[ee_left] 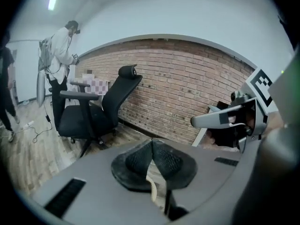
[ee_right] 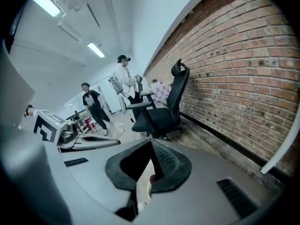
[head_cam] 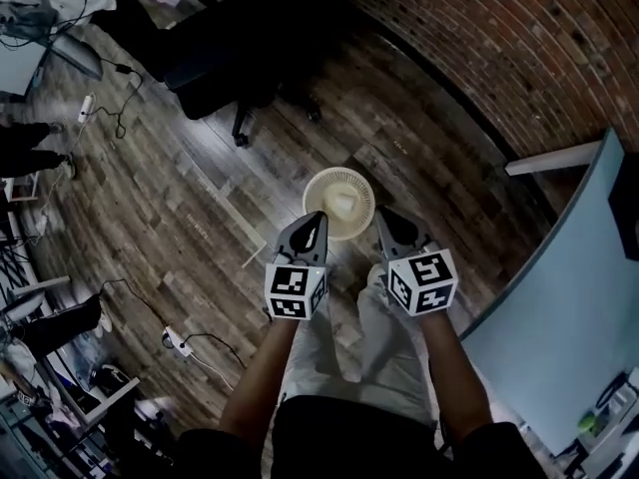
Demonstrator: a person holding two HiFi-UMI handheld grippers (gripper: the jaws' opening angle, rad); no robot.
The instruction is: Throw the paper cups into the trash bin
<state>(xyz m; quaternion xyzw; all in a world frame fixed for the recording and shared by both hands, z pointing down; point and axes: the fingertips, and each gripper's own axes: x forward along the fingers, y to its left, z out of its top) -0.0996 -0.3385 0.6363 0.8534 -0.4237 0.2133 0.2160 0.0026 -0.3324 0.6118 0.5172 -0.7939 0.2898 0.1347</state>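
Note:
A round cream trash bin (head_cam: pixel 339 203) stands on the wood floor straight below me. Something pale lies inside it; I cannot make out what it is. My left gripper (head_cam: pixel 315 218) hangs over the bin's near left rim and my right gripper (head_cam: pixel 384 218) over its near right rim. In the left gripper view the left gripper (ee_left: pixel 152 149) is shut, pads pressed together with nothing between them, and a strip of cream rim (ee_left: pixel 152 189) shows below. In the right gripper view the right gripper (ee_right: pixel 151 146) also has its pads meeting at the tip, with cream bin (ee_right: pixel 143 186) beneath.
A black office chair (head_cam: pixel 240 68) stands beyond the bin, by the brick wall (head_cam: pixel 499 48). A pale blue table (head_cam: pixel 569 317) runs along my right. A power strip with cables (head_cam: pixel 178 342) lies on the floor at left. Two people (ee_right: pixel 125 81) stand far back.

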